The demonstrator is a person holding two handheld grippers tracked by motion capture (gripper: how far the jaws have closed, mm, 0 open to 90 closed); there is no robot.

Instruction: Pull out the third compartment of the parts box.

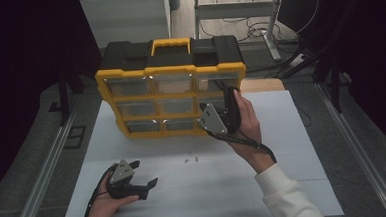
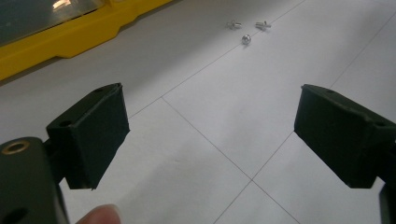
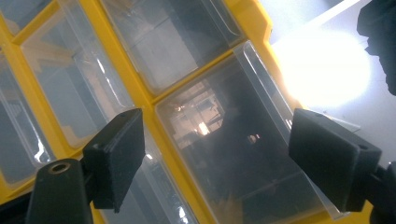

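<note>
Right gripper view: wide-open, empty right gripper (image 3: 215,154) straddles the yellow organiser's clear plastic drawer (image 3: 233,154); slick plastic could slip. Left gripper (image 2: 210,135) gapes empty, 3 silver screws (image 2: 246,29) ahead.

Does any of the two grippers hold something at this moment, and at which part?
Nothing is held. The left gripper is open above the table, and the right gripper is open in front of a clear drawer of the yellow organizer.
</note>
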